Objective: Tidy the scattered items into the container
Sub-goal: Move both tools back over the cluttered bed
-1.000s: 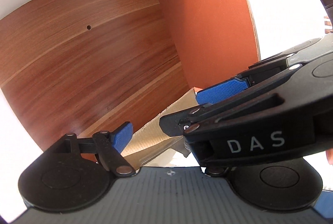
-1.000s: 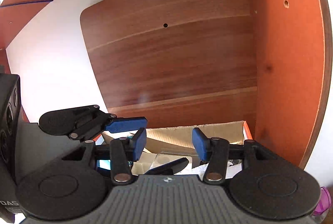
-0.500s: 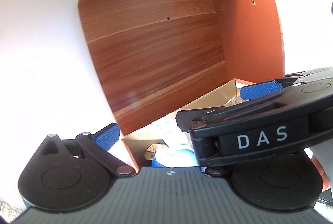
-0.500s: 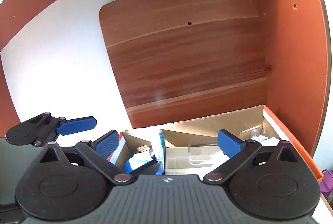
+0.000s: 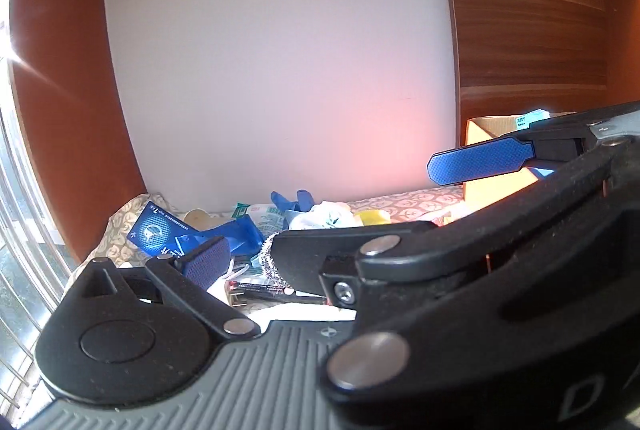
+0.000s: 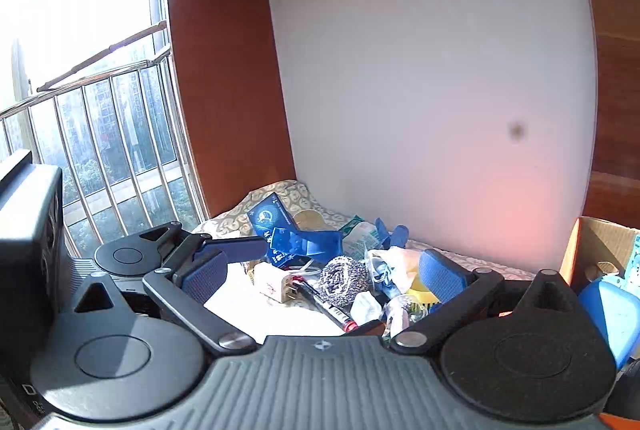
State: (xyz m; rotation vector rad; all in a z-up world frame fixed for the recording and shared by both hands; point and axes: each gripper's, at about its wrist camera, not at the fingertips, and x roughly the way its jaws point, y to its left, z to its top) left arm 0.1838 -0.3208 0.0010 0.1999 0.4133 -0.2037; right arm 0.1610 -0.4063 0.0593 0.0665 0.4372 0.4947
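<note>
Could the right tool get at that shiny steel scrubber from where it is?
Probably yes. The right tool is open and empty, and the scrubber lies straight ahead between its fingers, on top of the pile. Only a marker and a white plug crowd it.

Both wrist views low, near, facing shared clutter pile (image 6: pixel 344 278).

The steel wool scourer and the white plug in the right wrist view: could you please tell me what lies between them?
A black marker pen lies between the steel wool scourer and the white plug, running diagonally toward the camera; this shows in the right wrist view.
</note>
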